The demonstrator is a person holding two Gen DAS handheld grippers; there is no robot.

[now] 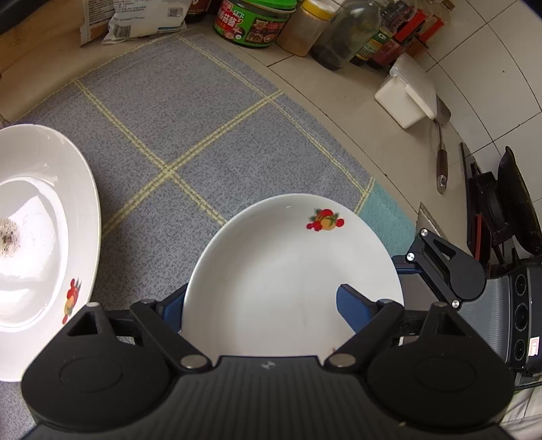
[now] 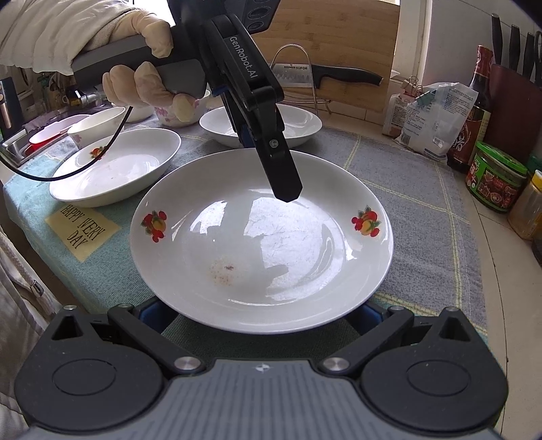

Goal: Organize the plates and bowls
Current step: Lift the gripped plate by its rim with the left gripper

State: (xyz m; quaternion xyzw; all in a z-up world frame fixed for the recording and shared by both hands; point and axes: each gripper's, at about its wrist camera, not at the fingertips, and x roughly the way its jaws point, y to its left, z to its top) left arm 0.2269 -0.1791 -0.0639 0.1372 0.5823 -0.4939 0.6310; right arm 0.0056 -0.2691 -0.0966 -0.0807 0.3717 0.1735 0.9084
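A white plate with fruit prints (image 2: 261,237) is in the middle of the right wrist view, over the grey cloth; it also shows in the left wrist view (image 1: 288,270). My left gripper (image 1: 261,304) has one blue finger above and one below the plate's rim, shut on it; it also shows from outside in the right wrist view (image 2: 284,176) at the plate's far rim. My right gripper (image 2: 261,314) stands wide open at the plate's near rim, its fingertips mostly hidden under the plate. A second white dish (image 1: 40,243) lies to the left; more dishes (image 2: 115,166) and bowls (image 2: 98,125) lie beyond.
A grey checked cloth (image 1: 176,135) covers the counter. Jars and bottles (image 1: 254,23), a white box (image 1: 406,98) and a spatula (image 1: 440,155) line the tiled back edge. A cleaver on a rack (image 2: 325,72) and a sink (image 2: 20,145) are in the right wrist view.
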